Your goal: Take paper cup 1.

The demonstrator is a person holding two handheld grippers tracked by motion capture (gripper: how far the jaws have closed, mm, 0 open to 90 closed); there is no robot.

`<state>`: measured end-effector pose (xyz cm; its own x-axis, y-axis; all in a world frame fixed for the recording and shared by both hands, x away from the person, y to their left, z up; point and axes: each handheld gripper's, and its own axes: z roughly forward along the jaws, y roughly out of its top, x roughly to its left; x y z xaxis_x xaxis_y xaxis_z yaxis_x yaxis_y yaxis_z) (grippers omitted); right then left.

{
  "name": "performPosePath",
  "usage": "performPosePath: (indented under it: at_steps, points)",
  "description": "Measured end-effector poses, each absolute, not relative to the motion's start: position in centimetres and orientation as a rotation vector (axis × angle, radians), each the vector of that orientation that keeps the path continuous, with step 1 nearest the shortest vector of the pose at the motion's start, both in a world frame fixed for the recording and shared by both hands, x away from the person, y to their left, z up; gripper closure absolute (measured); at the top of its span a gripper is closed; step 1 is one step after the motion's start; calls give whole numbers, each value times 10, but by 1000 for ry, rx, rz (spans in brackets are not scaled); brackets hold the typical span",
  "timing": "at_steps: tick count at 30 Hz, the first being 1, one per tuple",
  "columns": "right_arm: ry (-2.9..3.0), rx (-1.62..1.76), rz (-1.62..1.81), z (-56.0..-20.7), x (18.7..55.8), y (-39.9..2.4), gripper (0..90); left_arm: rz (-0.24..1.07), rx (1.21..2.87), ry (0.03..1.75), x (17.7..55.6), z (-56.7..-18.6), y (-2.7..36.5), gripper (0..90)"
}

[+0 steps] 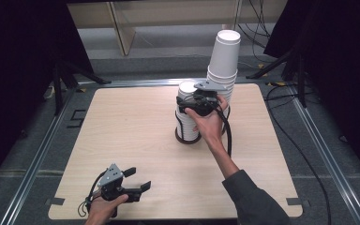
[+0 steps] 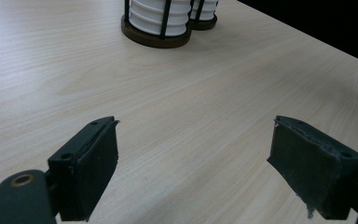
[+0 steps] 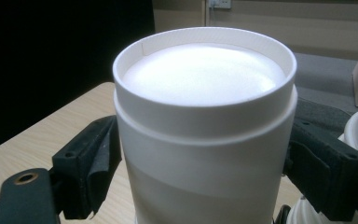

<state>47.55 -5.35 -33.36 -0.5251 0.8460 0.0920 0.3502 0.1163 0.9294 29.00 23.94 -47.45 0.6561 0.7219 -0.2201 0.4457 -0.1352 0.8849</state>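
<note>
Two handheld black two-jaw grippers over a pale wood-grain table [image 1: 122, 126]. Left gripper [image 1: 137, 180] sits at the near left edge of the table in the high view, low over the wood, held by the person's left hand [image 1: 104, 209]; its jaws stand wide apart with bare table between them, nothing gripped. Left gripper view: dark foam pads [image 2: 98, 163] spread to either side, and far ahead the dark round bases of two black wire cup holders [image 2: 156, 35] filled with ribbed white cups.

Centre of table: shorter stack of upside-down white paper cups [image 1: 186, 101] in its black wire holder. Right gripper [image 1: 193, 101] is at the top of that stack, person's right hand [image 1: 208, 123] wrapped round the gripper body, dark sleeve coming in from the bottom right. Right gripper view: jaws sit against both sides of the top white upturned cup [image 3: 205, 121], pads pressing its wall, clamped on it; that cup still sits nested on the stack below.

Just right and behind: taller stack of white paper cups [image 1: 224, 58], top one tilted, well above the gripper.
</note>
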Motion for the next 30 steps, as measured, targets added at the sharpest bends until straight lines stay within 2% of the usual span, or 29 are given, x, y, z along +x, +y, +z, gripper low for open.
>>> performPosePath:
  at_steps: [9,11,19,30]
  points:
    - [1921,1159,1373,-335,478,-49,157,312,1769,942,289,-475,238,146]
    - [1919,1152,1352,-334,478,-49,191,312,1771,940,289,-475,238,145]
    - [1908,1179,1371,-332,477,-49,201,312,1780,933,289,-475,238,146]
    - [1872,1116,1407,-305,470,-51,207,316,1781,933,289,-474,238,146]
